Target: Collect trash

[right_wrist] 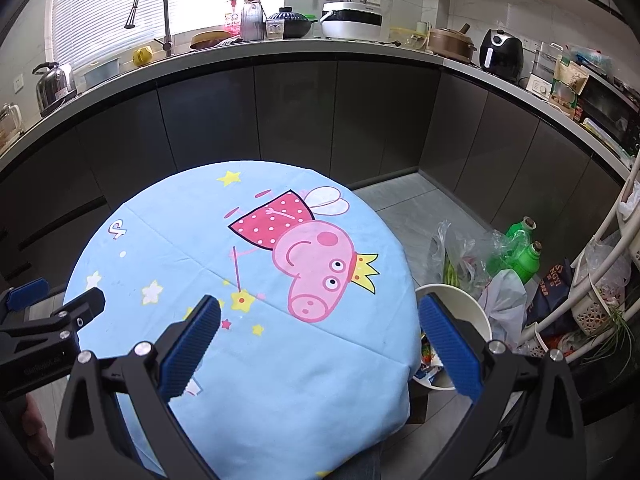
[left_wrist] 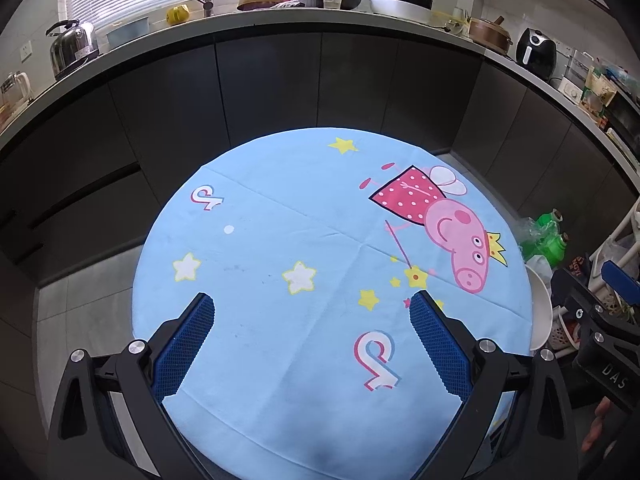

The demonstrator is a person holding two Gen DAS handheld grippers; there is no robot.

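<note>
From the left wrist view, the left tool [left_wrist: 311, 300] hovers released over the blue cartoon cloth [left_wrist: 280, 240] on the round desk [left_wrist: 328, 452], its blue pads spread wide with nothing between them. No trash shows on the cloth here, so a blind pinch would probably snag the fabric and drag it off.

From the right wrist view, the right tool [right_wrist: 320, 310] is likewise released and empty, straddling the desk's right edge. The trash sits in the white bin [right_wrist: 460, 292] on the floor just beside the desk, wrappers visible inside. Plastic bags [right_wrist: 460, 256] and green bottles [right_wrist: 524, 248] crowd behind it; reaching down could tip the bin or catch a loose bag.
</note>
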